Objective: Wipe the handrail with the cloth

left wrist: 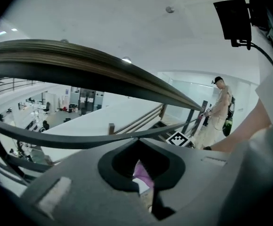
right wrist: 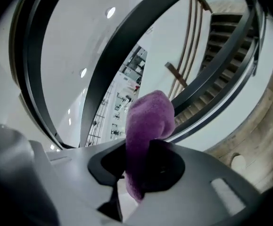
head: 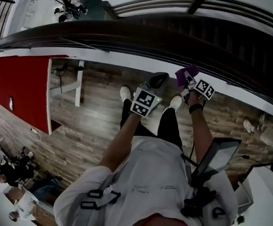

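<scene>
Right claw [right wrist: 137,173] pinches a fuzzy, folded purple cloth [right wrist: 149,114].

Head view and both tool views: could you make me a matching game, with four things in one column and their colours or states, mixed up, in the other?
Things:
1. cloth
2. handrail
3. table
4. floor

Colour or state:
A. brown wood planks
B. red top
C. purple, clamped in the right tool
D. dark, a long curving bar

Pairs: 1-C, 2-D, 3-B, 4-A.
</scene>
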Demonstrator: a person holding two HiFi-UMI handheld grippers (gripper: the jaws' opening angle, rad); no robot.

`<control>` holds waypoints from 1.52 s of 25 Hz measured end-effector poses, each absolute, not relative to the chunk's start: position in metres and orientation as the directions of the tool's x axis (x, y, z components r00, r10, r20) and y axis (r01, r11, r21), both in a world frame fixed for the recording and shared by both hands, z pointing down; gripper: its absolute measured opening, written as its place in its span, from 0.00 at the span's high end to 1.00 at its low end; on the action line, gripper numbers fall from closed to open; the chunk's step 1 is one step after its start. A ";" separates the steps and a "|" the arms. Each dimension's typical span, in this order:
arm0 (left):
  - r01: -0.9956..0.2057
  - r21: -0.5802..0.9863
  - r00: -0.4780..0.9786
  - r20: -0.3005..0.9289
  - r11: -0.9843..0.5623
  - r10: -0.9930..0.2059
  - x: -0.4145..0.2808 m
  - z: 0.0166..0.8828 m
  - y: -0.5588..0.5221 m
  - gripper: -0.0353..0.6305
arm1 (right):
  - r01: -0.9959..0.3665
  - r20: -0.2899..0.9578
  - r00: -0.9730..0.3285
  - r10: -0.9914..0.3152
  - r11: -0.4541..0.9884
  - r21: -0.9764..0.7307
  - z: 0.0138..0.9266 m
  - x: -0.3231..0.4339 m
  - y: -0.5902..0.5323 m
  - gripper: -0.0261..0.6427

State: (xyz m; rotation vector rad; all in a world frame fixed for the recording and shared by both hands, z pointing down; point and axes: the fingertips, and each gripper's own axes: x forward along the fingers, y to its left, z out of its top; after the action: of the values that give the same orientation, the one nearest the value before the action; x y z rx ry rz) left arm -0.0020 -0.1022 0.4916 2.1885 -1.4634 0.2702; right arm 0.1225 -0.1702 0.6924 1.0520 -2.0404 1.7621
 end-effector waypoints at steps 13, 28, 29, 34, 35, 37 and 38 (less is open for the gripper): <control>-0.966 0.243 0.042 0.482 0.087 -0.875 -0.271 0.525 0.012 0.95 | -0.542 0.562 -0.827 0.009 0.247 -0.803 0.720 -0.251 -0.065 0.84; -0.932 0.297 -0.034 0.501 0.209 -0.865 -0.386 0.561 0.054 0.95 | -0.364 0.433 -0.895 0.104 0.390 -0.846 0.727 -0.469 -0.041 0.84; -0.932 0.294 -0.034 0.509 0.211 -0.860 -0.389 0.563 0.056 0.95 | -0.365 0.424 -0.900 0.102 0.358 -0.860 0.729 -0.473 -0.042 0.84; -0.933 0.292 -0.032 0.514 0.210 -0.857 -0.399 0.567 0.060 0.95 | -0.373 0.399 -0.915 0.062 0.247 -0.894 0.736 -0.487 -0.053 0.85; -0.931 0.298 -0.029 0.516 0.211 -0.856 -0.397 0.566 0.061 0.95 | -0.377 0.401 -0.914 0.060 0.236 -0.896 0.736 -0.487 -0.054 0.85; -0.926 0.312 -0.024 0.518 0.214 -0.855 -0.392 0.567 0.062 0.95 | -0.378 0.397 -0.916 0.062 0.208 -0.902 0.739 -0.486 -0.053 0.85; -0.923 0.317 -0.025 0.513 0.216 -0.858 -0.389 0.569 0.062 0.95 | -0.375 0.394 -0.917 0.063 0.195 -0.906 0.740 -0.484 -0.052 0.85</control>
State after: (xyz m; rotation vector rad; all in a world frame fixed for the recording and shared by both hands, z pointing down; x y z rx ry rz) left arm -0.3889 0.0615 0.5688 1.6444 -1.8819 0.1370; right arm -0.4844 -0.0518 0.7396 0.2935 -2.1327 1.7736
